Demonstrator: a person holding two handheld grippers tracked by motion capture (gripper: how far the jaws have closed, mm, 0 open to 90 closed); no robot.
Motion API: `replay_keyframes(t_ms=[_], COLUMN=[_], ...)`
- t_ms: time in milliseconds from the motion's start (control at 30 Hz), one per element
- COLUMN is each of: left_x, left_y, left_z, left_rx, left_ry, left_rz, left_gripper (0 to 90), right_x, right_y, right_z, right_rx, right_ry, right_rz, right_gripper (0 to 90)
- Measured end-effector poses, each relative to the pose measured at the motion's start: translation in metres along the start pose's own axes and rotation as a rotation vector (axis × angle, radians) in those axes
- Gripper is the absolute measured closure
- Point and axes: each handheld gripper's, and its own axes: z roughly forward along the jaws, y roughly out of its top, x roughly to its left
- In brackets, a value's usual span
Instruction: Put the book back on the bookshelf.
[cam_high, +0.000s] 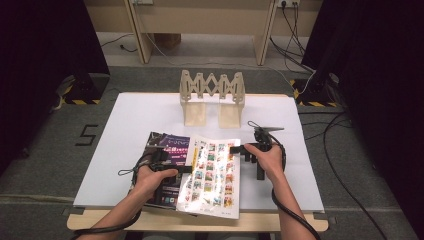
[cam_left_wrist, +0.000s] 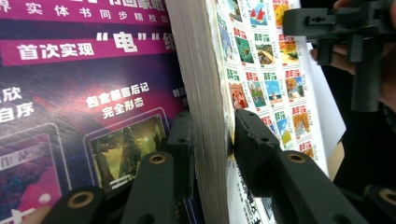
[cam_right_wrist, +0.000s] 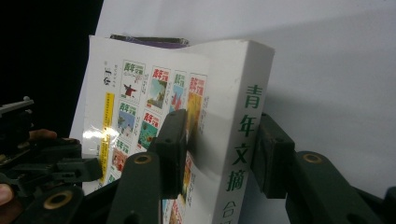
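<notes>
Both grippers at a thick white book (cam_high: 212, 175) near the table's front edge.
Left gripper (cam_left_wrist: 212, 140) clamps its page edge, right gripper (cam_right_wrist: 219, 140) straddles its spine; purple magazine (cam_high: 167, 145) underneath, wooden rack (cam_high: 212, 97) far behind.

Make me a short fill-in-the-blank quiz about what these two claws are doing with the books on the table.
1. The white book lies partly on top of a ____ one.
2. The left claw grips the white book's ____ edge.
3. The right claw straddles its ____, printed with green characters.
4. Behind both books stands a wooden ____.

Missing words: purple; page; spine; rack
</notes>
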Motion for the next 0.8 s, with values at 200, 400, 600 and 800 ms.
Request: replay_keyframes(t_ms=[200,400,600,800], left_x=[-0.001,-0.005,-0.008,-0.002], left_y=[0.001,0.004,0.003,-0.002], left_z=[-0.003,-0.015,-0.029,-0.045], left_rx=[0.002,-0.058,-0.101,-0.145], left_ry=[0.017,0.057,0.116,0.183], left_rz=[0.022,0.096,0.172,0.236], left_gripper=[62.3,58.3,49.1,36.4], right_x=[0.025,0.036,0.045,0.052], right_y=[0.003,0.003,0.002,-0.002], right_z=[-0.015,-0.020,-0.024,-0.029], right_rx=[-0.015,-0.047,-0.057,-0.079], right_ry=[0.023,0.028,0.006,-0.017], right_rz=[-0.042,-0.049,-0.077,-0.093], right_gripper=[72.3,73.6,73.6,73.7])
